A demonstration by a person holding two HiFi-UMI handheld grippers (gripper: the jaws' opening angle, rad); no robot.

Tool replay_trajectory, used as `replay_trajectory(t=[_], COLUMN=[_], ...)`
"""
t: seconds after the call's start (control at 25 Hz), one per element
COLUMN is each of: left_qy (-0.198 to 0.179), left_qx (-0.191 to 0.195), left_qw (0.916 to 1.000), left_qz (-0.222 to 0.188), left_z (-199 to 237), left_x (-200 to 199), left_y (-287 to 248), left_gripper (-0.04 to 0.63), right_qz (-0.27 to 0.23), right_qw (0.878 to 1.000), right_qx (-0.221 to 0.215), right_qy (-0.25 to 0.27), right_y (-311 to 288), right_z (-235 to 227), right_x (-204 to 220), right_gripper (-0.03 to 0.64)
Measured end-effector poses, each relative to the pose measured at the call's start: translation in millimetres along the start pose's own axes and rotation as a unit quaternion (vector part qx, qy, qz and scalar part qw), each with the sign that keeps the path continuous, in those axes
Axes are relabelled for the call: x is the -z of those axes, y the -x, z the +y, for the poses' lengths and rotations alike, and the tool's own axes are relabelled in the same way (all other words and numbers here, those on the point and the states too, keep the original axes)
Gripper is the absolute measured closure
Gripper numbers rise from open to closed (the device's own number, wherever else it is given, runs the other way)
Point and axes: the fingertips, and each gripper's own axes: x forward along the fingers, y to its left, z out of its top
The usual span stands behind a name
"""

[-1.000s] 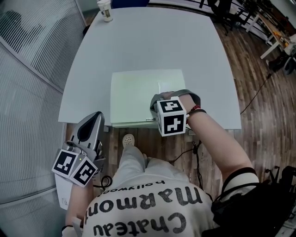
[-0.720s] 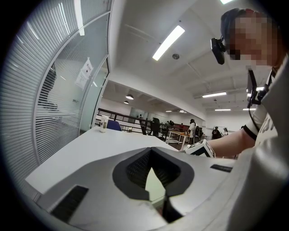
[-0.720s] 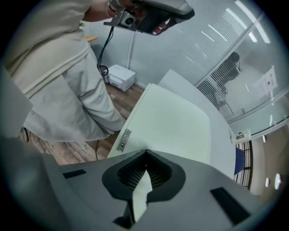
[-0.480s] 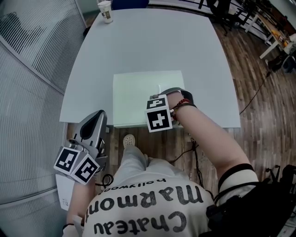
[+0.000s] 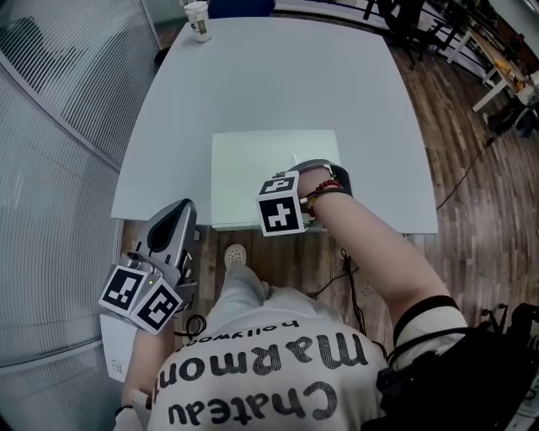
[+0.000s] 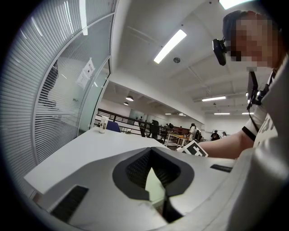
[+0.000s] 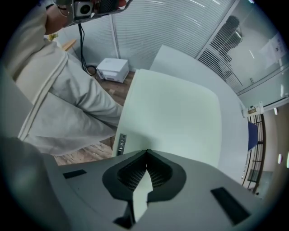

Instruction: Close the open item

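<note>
The right gripper (image 7: 146,155) has its jaws pressed tip to tip with nothing between them. It sits over the near right part of the pale green laptop (image 7: 176,117), but whether it touches the lid cannot be told. The laptop lies flat, lid down, at the front edge of the desk (image 5: 278,84). The left gripper (image 6: 151,151), jaws likewise together and empty, hangs off the desk's near left corner. A paper cup (image 5: 197,18) stands at the far edge.
</note>
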Motion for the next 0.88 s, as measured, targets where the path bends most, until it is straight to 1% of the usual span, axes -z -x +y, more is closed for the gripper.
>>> replay_trajectory(t=[0.2,0.44,0.56,0.6,0.64,0.68,0.72,0.76,0.8,0.88], left_qy=[0.001,0.003,0.003,0.003,0.004,0.006,0.009,0.015,0.023,0.043], left_qx=[-0.010,-0.009,-0.010,-0.011,-0.011,-0.012,-0.012,-0.013,-0.013,-0.006], left_qw=[0.9999,0.9999,0.9999,0.9999,0.9999,0.9999,0.9998,0.9997,0.9996,0.9988], left_qz=[-0.006,-0.004,-0.004,-0.005,-0.005,-0.007,-0.008,-0.010,-0.014,-0.024], left_z=[14,12,9,9,10,12,14,17,19,24], left_x=[-4,1,-1,-2,-2,-3,-4,-7,-11,-22], left_y=[15,15,19,21,23,25,27,30,32,33], left_gripper=[0.594,0.594,0.594,0.594,0.594,0.594,0.594,0.594,0.594,0.594], right_qz=[-0.039,-0.056,-0.105,-0.129,-0.157,-0.186,-0.218,-0.252,-0.288,-0.351], right_qw=[0.999,0.997,0.991,0.986,0.978,0.967,0.950,0.926,0.896,0.826], right_qx=[-0.012,-0.008,0.002,0.013,0.031,0.057,0.089,0.125,0.162,0.228], right_qy=[-0.026,-0.044,-0.084,-0.104,-0.131,-0.165,-0.205,-0.251,-0.297,-0.377], right_y=[12,18,34,42,51,63,77,92,108,138], right_z=[0,0,-7,-12,-21,-33,-46,-58,-70,-85], right_x=[-6,-4,-10,-12,-13,-12,-10,-6,0,18], right_gripper=[0.624,0.623,0.623,0.623,0.623,0.623,0.623,0.623,0.623,0.623])
